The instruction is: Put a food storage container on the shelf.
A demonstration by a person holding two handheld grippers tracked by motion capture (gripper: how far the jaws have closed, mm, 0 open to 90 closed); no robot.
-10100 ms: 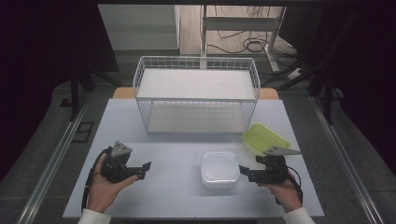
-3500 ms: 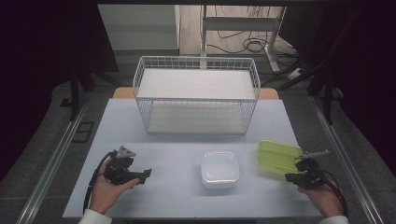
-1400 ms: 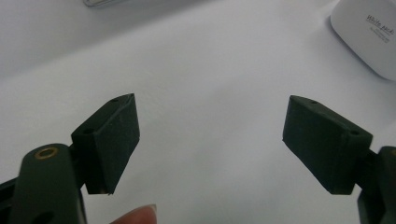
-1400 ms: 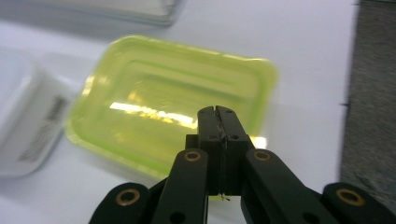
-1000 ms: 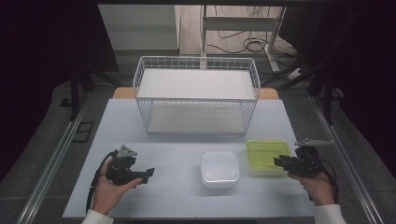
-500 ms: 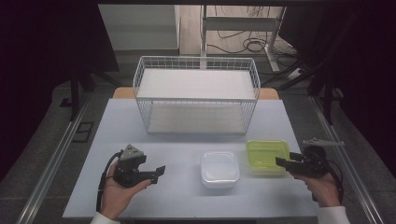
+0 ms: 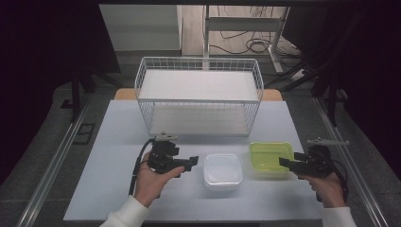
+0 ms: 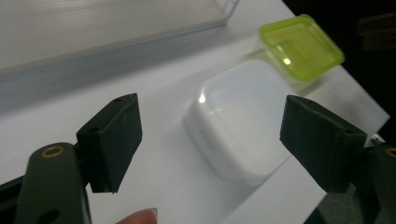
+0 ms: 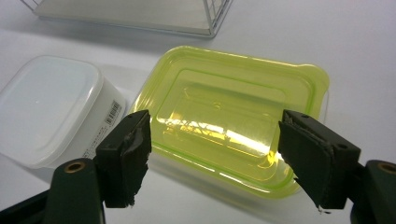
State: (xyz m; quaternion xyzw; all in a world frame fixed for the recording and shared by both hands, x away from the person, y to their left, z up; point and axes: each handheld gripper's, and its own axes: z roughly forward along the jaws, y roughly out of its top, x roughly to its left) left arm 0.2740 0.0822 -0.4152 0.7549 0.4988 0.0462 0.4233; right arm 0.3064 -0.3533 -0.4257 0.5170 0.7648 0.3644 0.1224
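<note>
Table [image 7: 108, 156]: pale top, bare along the front edge and across the whole left side.
Wire basket [image 7: 198, 97]: white, at the back of the table, same place as before, well apart from both containers.
White container [image 7: 222, 171]: lidded, at centre front, unmoved; open table in front of it and to its left.
Green-lidded container [image 7: 270, 158]: a second ago the right gripper was setting it down here; it now rests flat just right of the white one, a narrow gap between them, short of the table's right edge.
Left gripper [image 7: 191, 162]: has travelled right and lifted since a second ago; it is now just left of the white container, jaws wide apart, with that container framed beyond them, untouched.
Right gripper [image 7: 283, 162]: at the green lid's right edge; jaws have just been opening and stand wide apart, clear of the lid.
</note>
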